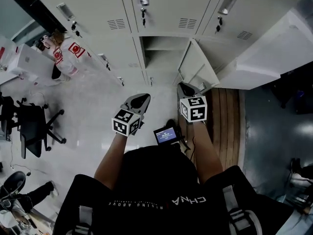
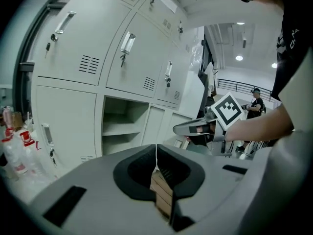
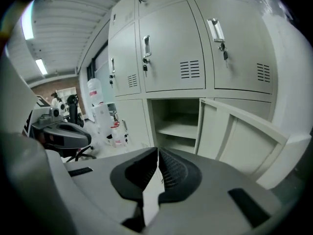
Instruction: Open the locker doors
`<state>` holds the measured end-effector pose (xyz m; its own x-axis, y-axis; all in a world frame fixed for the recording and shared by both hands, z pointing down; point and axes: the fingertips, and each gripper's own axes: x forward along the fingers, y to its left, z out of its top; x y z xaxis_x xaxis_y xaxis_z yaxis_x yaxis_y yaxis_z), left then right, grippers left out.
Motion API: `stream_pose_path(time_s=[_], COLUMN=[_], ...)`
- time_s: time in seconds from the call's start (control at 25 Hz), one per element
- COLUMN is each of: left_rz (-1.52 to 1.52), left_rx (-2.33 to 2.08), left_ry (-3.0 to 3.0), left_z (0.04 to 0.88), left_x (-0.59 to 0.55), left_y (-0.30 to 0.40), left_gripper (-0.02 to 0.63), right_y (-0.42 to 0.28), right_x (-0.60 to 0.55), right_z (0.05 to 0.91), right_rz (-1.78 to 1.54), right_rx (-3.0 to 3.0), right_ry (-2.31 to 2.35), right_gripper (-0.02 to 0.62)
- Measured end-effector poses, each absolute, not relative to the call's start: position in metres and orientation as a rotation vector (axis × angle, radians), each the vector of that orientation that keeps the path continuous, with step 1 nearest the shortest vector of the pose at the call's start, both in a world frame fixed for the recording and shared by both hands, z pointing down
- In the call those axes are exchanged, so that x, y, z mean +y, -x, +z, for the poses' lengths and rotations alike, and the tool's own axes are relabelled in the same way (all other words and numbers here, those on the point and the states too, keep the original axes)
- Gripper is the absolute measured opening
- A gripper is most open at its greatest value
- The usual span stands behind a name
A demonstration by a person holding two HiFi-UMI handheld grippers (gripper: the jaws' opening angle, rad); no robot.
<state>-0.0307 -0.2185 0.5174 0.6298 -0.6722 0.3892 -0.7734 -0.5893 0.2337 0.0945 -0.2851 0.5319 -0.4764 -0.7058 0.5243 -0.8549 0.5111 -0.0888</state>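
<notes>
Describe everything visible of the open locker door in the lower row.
The open door is a pale grey panel, metal by its look, with a raised frame on its inner face. It belongs to a lower-row locker, is hinged at the right of its compartment, and stands swung far out. The left hand-held gripper and right hand-held gripper are shut, and neither holds it.

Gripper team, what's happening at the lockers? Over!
Left gripper shut, right gripper shut, both empty. One pale grey metal locker door swung open, the rest closed. Nothing in the way.
</notes>
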Motion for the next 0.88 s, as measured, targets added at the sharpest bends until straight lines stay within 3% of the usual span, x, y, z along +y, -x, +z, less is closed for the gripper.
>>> stream_pose_path(time_s=[0.52,0.88], left_rz=[0.287,0.272], left_rx=[-1.067,-1.019], left_ry=[-2.457,-2.503], left_z=[0.524,0.523], left_x=[-0.081,-0.037], left_y=[0.122,0.106], left_gripper=[0.023,0.023], right_y=[-0.013,-0.032], right_x=[-0.122,-0.043], right_z=[0.521,0.519], right_rz=[0.308,0.305], right_rx=[-2.241,-2.153], right_ry=[-1.284,-1.293], right_gripper=[0.035,0.035])
